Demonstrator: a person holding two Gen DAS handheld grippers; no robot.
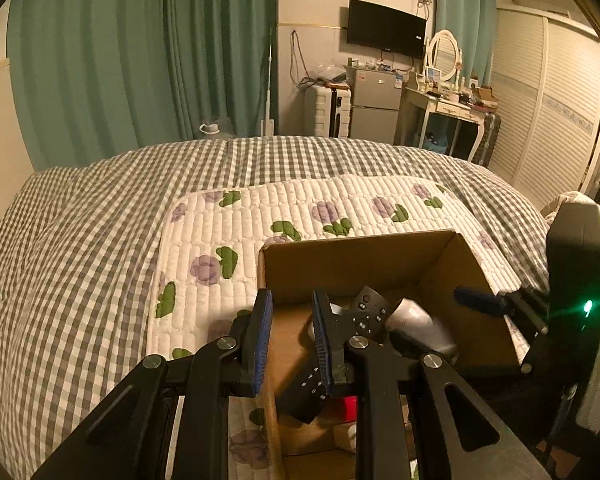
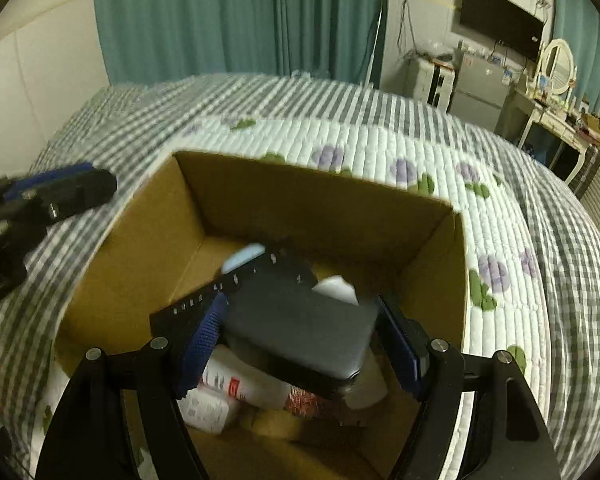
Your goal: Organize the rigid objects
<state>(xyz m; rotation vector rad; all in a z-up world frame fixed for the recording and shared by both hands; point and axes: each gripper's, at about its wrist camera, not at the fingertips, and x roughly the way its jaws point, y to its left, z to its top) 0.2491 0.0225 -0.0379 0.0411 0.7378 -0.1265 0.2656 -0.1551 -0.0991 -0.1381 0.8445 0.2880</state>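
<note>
An open cardboard box (image 1: 360, 240) (image 2: 312, 176) stands on a floral quilted mat on the bed. My right gripper (image 2: 300, 306) hangs inside the box, shut on a flat dark grey block (image 2: 300, 332), a pad against each side of it. Under the block lie a black remote control (image 2: 220, 284) (image 1: 364, 312), white bottles with red labels (image 2: 240, 384) and a pale blue item (image 2: 244, 256). My left gripper (image 1: 292, 296) hovers over the box's left wall, shut, with nothing between its pads. It shows blurred at the left of the right wrist view (image 2: 60, 192).
The floral mat (image 1: 228, 232) lies on a grey checked bedspread (image 1: 80, 240) that covers the whole bed. Green curtains, a wall television, a small fridge and a dressing table stand beyond the bed. A louvred wardrobe lines the right wall.
</note>
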